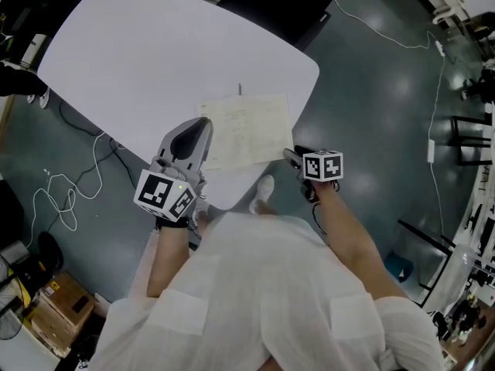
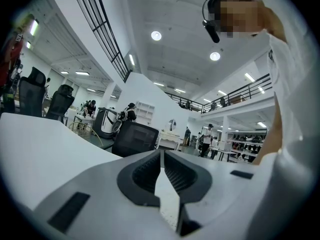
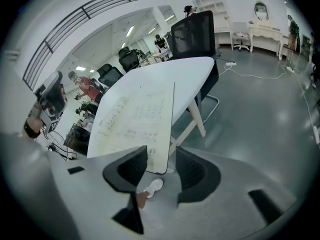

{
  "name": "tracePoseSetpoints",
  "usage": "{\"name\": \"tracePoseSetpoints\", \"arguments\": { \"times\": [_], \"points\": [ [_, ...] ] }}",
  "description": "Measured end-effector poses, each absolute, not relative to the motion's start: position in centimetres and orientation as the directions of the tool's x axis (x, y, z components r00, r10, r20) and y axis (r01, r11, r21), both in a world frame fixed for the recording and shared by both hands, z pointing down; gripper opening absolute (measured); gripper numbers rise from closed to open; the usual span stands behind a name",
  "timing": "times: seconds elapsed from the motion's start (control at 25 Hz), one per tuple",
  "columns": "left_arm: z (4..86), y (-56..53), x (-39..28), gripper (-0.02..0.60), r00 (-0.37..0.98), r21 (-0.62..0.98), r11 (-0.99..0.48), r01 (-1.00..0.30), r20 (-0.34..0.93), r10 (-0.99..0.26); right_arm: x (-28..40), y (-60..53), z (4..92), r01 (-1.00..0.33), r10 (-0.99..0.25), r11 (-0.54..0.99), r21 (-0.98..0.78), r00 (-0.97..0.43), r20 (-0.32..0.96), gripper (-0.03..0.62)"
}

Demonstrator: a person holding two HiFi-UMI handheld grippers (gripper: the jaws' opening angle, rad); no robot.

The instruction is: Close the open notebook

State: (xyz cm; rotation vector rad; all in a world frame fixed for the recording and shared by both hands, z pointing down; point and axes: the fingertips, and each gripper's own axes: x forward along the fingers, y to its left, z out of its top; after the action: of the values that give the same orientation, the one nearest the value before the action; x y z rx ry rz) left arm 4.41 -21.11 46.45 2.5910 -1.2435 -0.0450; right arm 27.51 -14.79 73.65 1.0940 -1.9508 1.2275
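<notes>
Jaws of our right gripper (image 3: 161, 156) gape wide around a corner of the open white paper notebook (image 3: 135, 119), which lies at the edge of the white table (image 1: 155, 60). On our left gripper (image 2: 161, 153) they meet tip to tip.

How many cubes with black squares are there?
2. One white cube with black squares is on the left gripper, beside the open white notebook; the other is on the right gripper at its lower right corner. None seems hidden.
</notes>
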Motion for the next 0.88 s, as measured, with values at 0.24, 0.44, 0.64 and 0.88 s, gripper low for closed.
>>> {"name": "tracePoseSetpoints", "arguments": {
  "times": [0.24, 0.44, 0.64, 0.88],
  "points": [
    [46.6, -20.6, 4.0, 0.023, 0.626, 0.249, -0.592, -0.767, 0.088, -0.775, 26.8, -14.8, 73.7, -0.856, -0.312, 0.269, -0.442, -0.511, 0.801, 0.155],
    [46.0, -20.3, 3.7, 0.023, 0.62, 0.242, -0.588, -0.772, 0.081, -0.781, 26.9, -14.8, 73.4, -0.857, -0.301, 0.286, -0.428, -0.505, 0.809, 0.153],
    [45.9, -20.2, 3.3, 0.023, 0.618, 0.242, -0.586, -0.774, 0.08, -0.782, 26.9, -14.9, 72.8, -0.869, -0.315, 0.283, -0.405, -0.483, 0.817, 0.149],
    [45.3, -20.1, 2.9, 0.023, 0.621, 0.234, -0.592, -0.771, 0.068, -0.781, 27.0, -14.9, 71.6, -0.882, -0.333, 0.274, -0.384, -0.461, 0.823, 0.137]
  ]
}}
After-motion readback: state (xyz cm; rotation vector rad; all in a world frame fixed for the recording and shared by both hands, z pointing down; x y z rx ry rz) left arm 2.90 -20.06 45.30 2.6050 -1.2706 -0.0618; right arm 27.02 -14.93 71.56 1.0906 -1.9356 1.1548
